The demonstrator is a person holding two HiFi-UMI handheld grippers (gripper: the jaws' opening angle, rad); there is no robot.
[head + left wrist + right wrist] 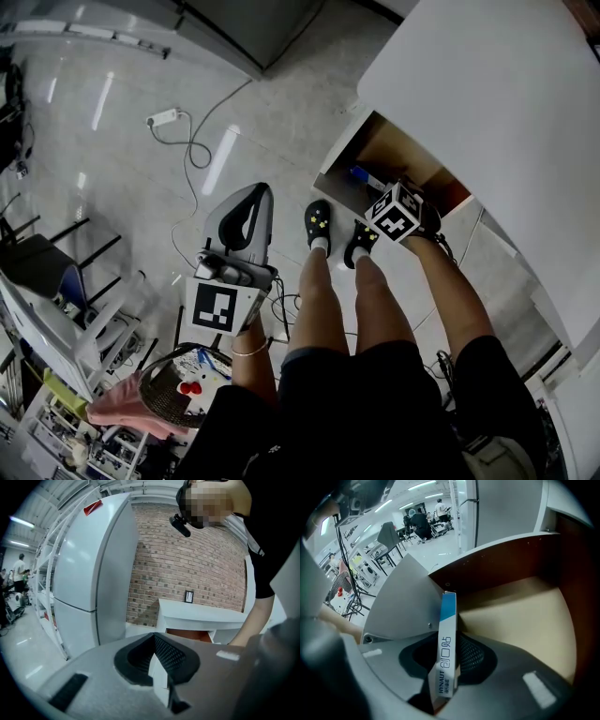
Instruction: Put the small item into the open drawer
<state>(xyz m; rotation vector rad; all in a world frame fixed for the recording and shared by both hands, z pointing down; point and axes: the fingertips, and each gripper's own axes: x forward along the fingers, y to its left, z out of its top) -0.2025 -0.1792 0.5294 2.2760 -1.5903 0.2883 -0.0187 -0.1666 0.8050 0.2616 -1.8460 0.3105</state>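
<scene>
Delivery looks close to done but not finished: the right gripper (452,667) points steeply down into the open drawer (520,611), its jaws closed narrowly on the flat faces of a slim box of adhesive plasters (446,634). The box stands on end between the pads, its blue tip above the drawer floor and not resting on it as far as the right gripper view shows. By my reading, what is left is to lower it a little, let go and lift the gripper clear. The left gripper (253,202) hangs well apart by the person's other leg, over the glossy pale floor (141,141), with its jaws together on nothing. The box is thin printed cardboard, white with a blue band at one end, a narrow rectangle seen edge-on, light and easy to tip. The drawer has a smooth pale wood-tone bottom, darker reddish-brown inner walls and a white outer face, and it slides out from under a plain white cabinet top (487,94). Both grippers are matte grey shells with black mesh-textured pads, and each carries a cube of black-and-white square markers.
</scene>
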